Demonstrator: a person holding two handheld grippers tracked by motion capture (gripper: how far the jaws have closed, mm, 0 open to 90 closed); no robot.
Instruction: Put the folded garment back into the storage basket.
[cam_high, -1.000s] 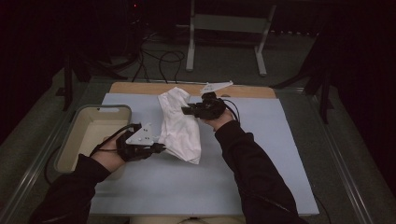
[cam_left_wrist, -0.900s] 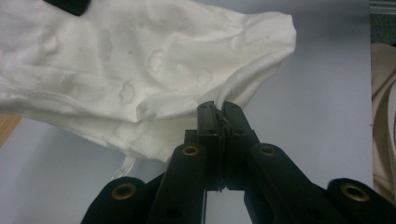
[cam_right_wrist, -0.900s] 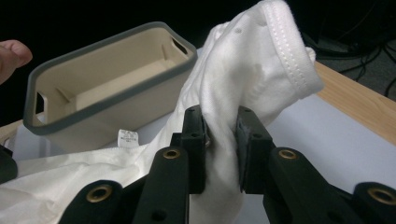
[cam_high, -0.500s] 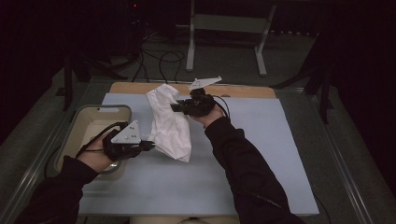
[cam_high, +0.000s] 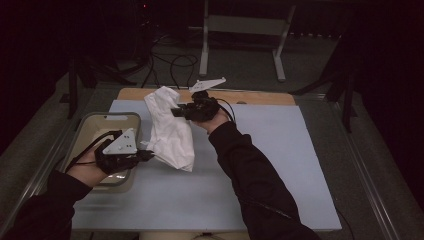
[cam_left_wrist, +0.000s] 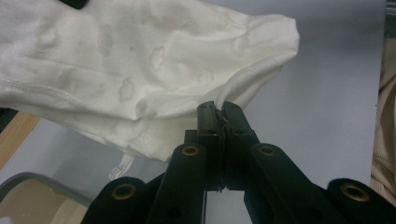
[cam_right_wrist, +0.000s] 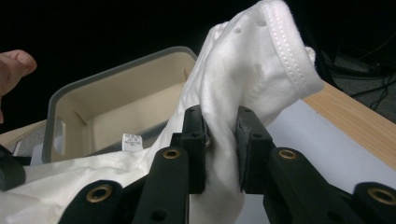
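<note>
We see the left tongs (cam_left_wrist: 219, 109) pinched tight on a thin fold at the lower edge of the white cotton garment with faint cloud prints (cam_high: 170, 131), and the right tongs (cam_right_wrist: 220, 122) clamped on a thick bunch of it just below its stitched hem. Compared with half a second ago, the left tongs (cam_high: 148, 154) have drawn nearer the person and slightly toward the garment, while the right tongs (cam_high: 176, 112) sit almost where they were, so the cloth now hangs longer between them. Its long axis runs from the right tongs down and toward the person, the hemmed end pointing up and away past the right tongs, the loose lower end reaching the pale blue counter (cam_high: 280, 165) beside the left tongs. A small label (cam_right_wrist: 130, 140) hangs from the fabric. Beneath the left hand (cam_high: 95, 165) sits the grey-rimmed beige plastic tub (cam_high: 111, 117).
</note>
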